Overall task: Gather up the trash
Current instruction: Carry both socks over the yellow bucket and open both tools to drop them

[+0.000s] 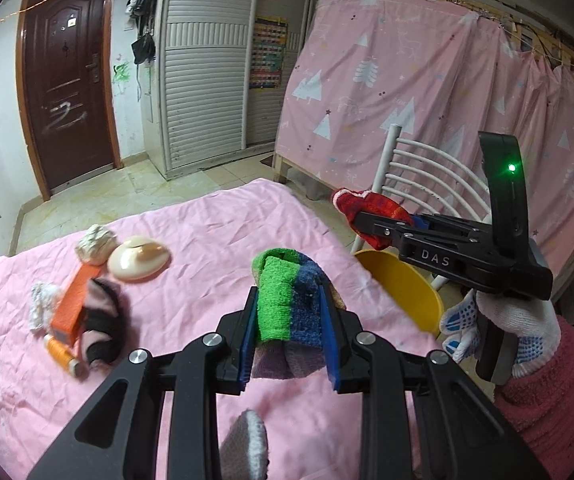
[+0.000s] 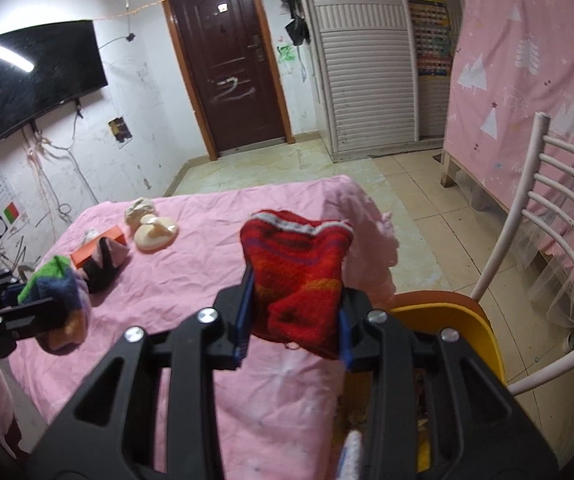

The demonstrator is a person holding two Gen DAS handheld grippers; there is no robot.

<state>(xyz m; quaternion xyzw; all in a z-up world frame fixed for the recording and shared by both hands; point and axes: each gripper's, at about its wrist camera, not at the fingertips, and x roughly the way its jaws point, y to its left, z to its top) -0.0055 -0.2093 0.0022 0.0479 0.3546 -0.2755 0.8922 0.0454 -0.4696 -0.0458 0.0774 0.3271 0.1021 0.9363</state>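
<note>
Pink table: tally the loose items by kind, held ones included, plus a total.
Socks: 3, green-blue sock in left gripper, red sock in right gripper, pink-black sock lying
Crumpled paper wads: 2
Orange box: 1
Thread spool: 1
Cream disc: 1
Total: 8

Each wrist camera looks forward and downward along its own fingers, close above the pink-covered table (image 1: 215, 216), both facing the brown door (image 2: 227, 52) and sharing the tabletop, wardrobe (image 1: 203, 72) and yellow bin (image 1: 403, 284)
</note>
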